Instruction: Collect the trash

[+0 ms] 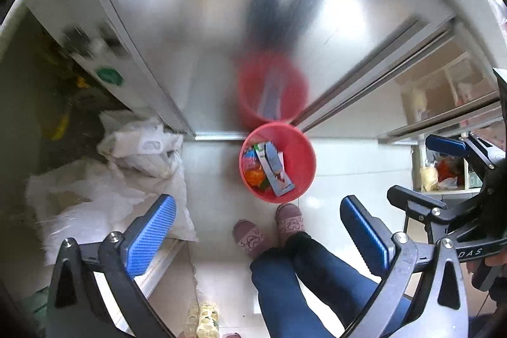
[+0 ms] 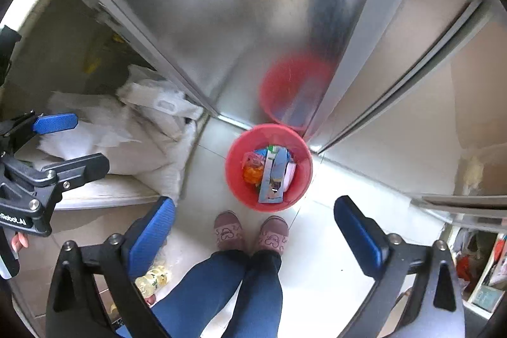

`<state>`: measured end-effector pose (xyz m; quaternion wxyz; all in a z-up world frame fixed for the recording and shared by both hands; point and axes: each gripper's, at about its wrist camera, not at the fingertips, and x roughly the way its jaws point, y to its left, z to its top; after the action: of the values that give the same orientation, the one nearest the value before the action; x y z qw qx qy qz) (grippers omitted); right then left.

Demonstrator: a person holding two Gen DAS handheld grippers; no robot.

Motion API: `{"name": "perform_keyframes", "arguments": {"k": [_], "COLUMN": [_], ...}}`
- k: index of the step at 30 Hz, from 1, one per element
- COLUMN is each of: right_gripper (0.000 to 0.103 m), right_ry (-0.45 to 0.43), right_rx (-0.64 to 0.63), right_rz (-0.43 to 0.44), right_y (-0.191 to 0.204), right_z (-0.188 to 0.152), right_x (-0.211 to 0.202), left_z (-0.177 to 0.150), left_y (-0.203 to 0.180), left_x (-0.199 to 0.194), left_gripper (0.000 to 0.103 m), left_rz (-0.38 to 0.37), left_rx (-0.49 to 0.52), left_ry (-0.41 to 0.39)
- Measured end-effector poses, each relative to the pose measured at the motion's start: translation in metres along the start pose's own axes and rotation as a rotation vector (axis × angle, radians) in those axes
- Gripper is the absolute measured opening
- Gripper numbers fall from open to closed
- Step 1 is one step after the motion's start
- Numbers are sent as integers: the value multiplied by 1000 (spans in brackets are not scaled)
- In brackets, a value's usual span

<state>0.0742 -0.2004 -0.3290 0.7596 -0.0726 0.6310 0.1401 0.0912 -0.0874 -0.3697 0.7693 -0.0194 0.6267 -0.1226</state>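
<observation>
A red bucket (image 1: 301, 154) stands on the white floor against a steel cabinet front. Inside it lie a blue and white carton (image 1: 277, 170) and orange wrappers (image 1: 253, 173). It also shows in the right wrist view (image 2: 234, 166), with the carton (image 2: 274, 179) and wrappers (image 2: 252, 171) inside. My left gripper (image 1: 258, 212) is open and empty, held high above the floor, short of the bucket. My right gripper (image 2: 253, 212) is open and empty at the same height. Each gripper shows at the edge of the other's view, the right one (image 1: 421, 166) and the left one (image 2: 76, 141).
The steel cabinet (image 1: 221, 36) reflects the bucket. White sacks (image 1: 126, 166) are piled at the left on a low ledge. The person's feet in pink slippers (image 1: 269, 230) stand just before the bucket. A shelf with items (image 1: 443, 173) is at the right.
</observation>
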Motion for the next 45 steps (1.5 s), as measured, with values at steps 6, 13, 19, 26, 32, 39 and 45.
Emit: {"name": "perform_keyframes", "arguments": {"k": [6,13,19,26,32,39,45], "right_gripper": [102,102,102,102,102,102,102], "right_ry": [-99,-211,-309,-441,-524,-552,-570], "right_rx": [-39,-99,-165,-149,-142,-121,-98], "right_rz": [-19,-2,-13,-10,-46,-67,-65], "right_y": [13,25,36,47,66,77,88], "right_z": [9,19,27,32,33,28,23], "right_x": [-86,-163,-213,-262,-287,-298,-303], "left_z": [2,2,7,9,2,-13,-24], "left_y": [-19,-38,-46,-43,-23,-10,-5], "left_x": [-92,-183,-237,-296,-329,-343,-346], "left_gripper": [103,103,103,103,103,103,103], "left_rz": [6,72,93,114,94,88,127], "left_rx": [15,8,-13,8,-16,-25,-3], "left_ry": [-85,-223,-315,-428,-488,-516,-517]}}
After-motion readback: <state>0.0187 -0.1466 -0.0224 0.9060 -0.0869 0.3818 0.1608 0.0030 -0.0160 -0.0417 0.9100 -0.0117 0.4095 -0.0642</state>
